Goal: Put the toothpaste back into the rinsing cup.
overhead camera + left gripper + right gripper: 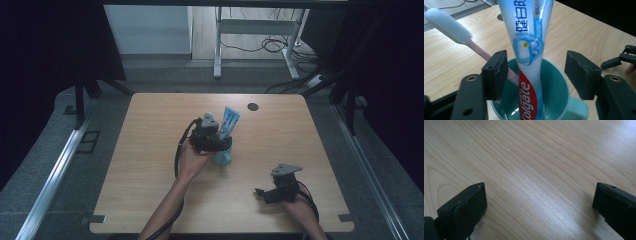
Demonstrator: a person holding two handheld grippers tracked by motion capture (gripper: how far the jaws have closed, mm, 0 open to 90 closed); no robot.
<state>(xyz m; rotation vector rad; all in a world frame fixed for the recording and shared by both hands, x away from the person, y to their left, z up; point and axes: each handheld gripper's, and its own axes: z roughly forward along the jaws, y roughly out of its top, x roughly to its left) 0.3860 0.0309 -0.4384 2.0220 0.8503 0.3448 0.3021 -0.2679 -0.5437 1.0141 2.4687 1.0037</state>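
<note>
A teal mug stands near the middle of the wooden table. In it stand a blue and white Colgate toothpaste tube and a pink toothbrush with a white head. My left gripper hovers over the mug, open, with one jaw on each side of the tube and a gap to each pad. My right gripper rests low over bare wood at the front right, open and holding nothing. Its jaw tips also appear at the right edge of the left gripper view.
A black round grommet sits near the table's far edge, behind the mug. Beyond that edge stand a white metal frame and loose cables on the floor. Dark curtains hang at both sides.
</note>
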